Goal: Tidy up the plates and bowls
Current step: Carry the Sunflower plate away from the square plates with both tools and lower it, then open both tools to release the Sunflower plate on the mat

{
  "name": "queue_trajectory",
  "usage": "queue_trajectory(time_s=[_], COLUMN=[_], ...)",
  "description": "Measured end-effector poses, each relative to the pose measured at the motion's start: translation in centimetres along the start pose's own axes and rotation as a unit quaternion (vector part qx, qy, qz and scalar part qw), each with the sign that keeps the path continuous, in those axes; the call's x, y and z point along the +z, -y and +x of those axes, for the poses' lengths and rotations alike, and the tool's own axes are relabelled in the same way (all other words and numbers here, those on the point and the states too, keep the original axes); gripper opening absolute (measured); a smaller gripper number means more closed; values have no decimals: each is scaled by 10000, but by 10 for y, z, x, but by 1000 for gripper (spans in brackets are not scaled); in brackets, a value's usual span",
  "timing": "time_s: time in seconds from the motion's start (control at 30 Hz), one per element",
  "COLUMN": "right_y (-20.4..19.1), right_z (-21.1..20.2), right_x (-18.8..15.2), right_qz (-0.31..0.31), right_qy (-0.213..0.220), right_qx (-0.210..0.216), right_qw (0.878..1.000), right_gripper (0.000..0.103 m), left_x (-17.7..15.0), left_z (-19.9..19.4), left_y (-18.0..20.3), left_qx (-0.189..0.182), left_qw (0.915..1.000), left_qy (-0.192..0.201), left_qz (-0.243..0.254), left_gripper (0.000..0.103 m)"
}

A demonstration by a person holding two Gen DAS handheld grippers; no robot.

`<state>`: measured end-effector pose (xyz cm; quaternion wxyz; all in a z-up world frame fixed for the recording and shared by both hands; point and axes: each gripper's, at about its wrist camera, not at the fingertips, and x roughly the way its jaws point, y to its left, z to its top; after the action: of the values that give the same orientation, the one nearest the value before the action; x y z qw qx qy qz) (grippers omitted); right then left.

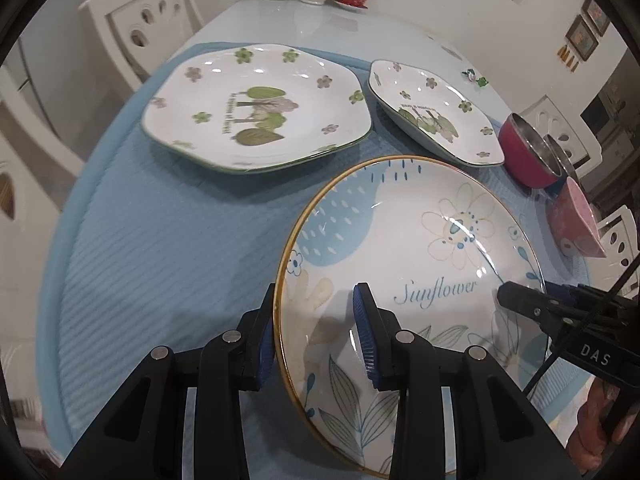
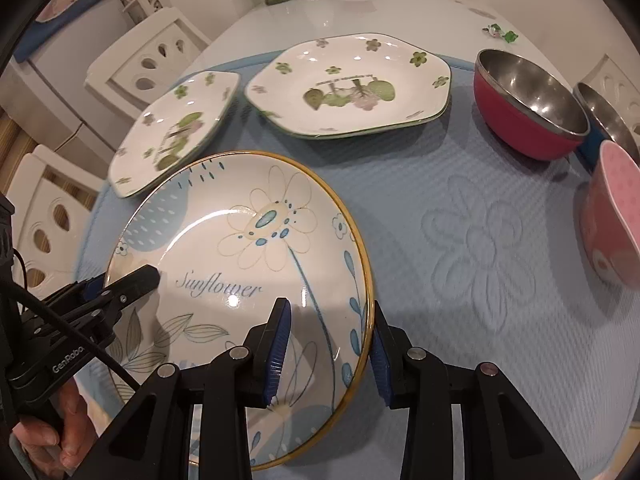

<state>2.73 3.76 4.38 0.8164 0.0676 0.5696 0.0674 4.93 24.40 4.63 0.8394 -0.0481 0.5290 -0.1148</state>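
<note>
Sunflower plate [image 1: 404, 280] pinched at opposite rims by left gripper [image 1: 316, 332] and right gripper [image 2: 328, 344]; green-flowered plates [image 1: 256, 108], bowls [image 2: 528, 108] unstacked.

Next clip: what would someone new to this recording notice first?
The round Sunflower plate, nearest the cameras, clamped at opposite rims by the left gripper and right gripper. Behind it on the blue mat lie two green-flowered plates, with a red steel-lined bowl at the right.
</note>
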Motion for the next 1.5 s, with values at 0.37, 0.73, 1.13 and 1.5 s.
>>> queue_trajectory(time_s=[0.37,0.73,1.13,1.5], right_y=[-51,-53,-57,-77], right_z=[-5,-1,-16,-81], right_x=[-52,-65,-63,-46], right_qz=[-207,-177,-390,-845], right_qy=[-474,-632,-399,602], right_qx=[239,116,-12,-410], right_qw=[9984,9978,9984,9938], right_gripper=[36,36,36,36], left_x=[-35,-62,-54,-31], left_z=[-45,-32,-43,-82], left_y=[-28,-35,-35,-19], left_qx=[379,363,560,447], left_qw=[9992,9986,9981,9964], left_qy=[58,-162,142,705], left_qz=[-151,-350,-219,-155], left_gripper=[32,32,33,33])
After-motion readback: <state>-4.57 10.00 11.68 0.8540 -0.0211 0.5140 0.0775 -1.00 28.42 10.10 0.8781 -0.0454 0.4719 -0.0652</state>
